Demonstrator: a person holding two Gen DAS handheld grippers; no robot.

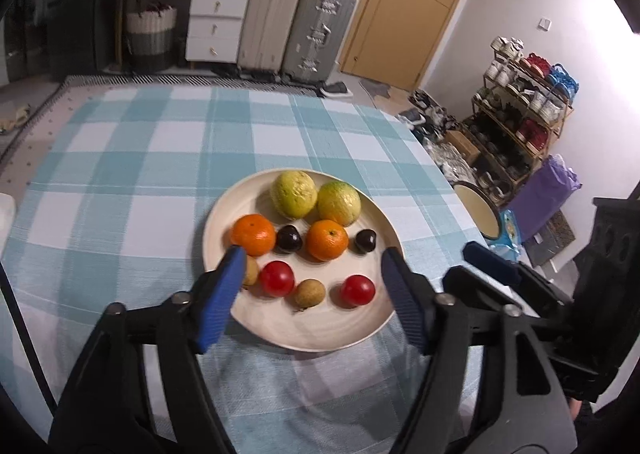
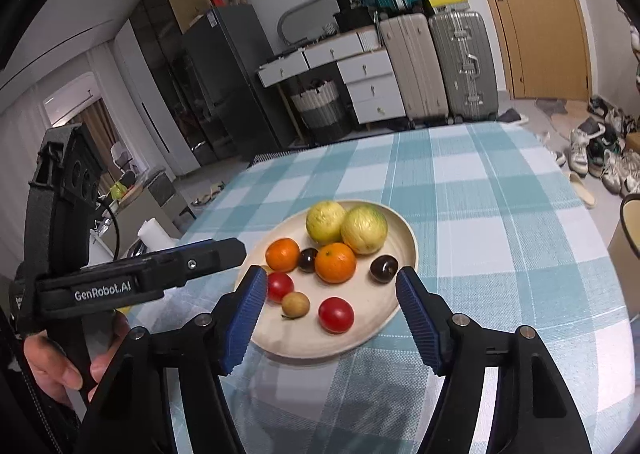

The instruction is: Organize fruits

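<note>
A cream plate [image 1: 320,336] [image 2: 304,348] lies on the checked tablecloth and carries rows of fruit. At the back are two yellow-green fruits [image 1: 294,194]. Two oranges [image 1: 327,240] and two dark plums [image 1: 289,239] fill the middle row. Two red tomatoes [image 1: 277,278] and a brown longan [image 1: 309,293] lie in front. A second longan [image 1: 250,272] is half hidden behind my left finger. My left gripper [image 1: 313,256] hovers open over the plate's near half, holding nothing. My right gripper [image 2: 331,273] is open too, above the plate's near edge, empty. A hand [image 2: 60,366] holds the left gripper.
The blue-white tablecloth [image 1: 140,174] covers the table, whose right edge [image 1: 448,182] curves down to a round stool [image 1: 478,210]. Behind stand suitcases [image 1: 296,26], white drawers [image 1: 216,26], a wooden door [image 1: 412,2] and a shoe rack [image 1: 520,106].
</note>
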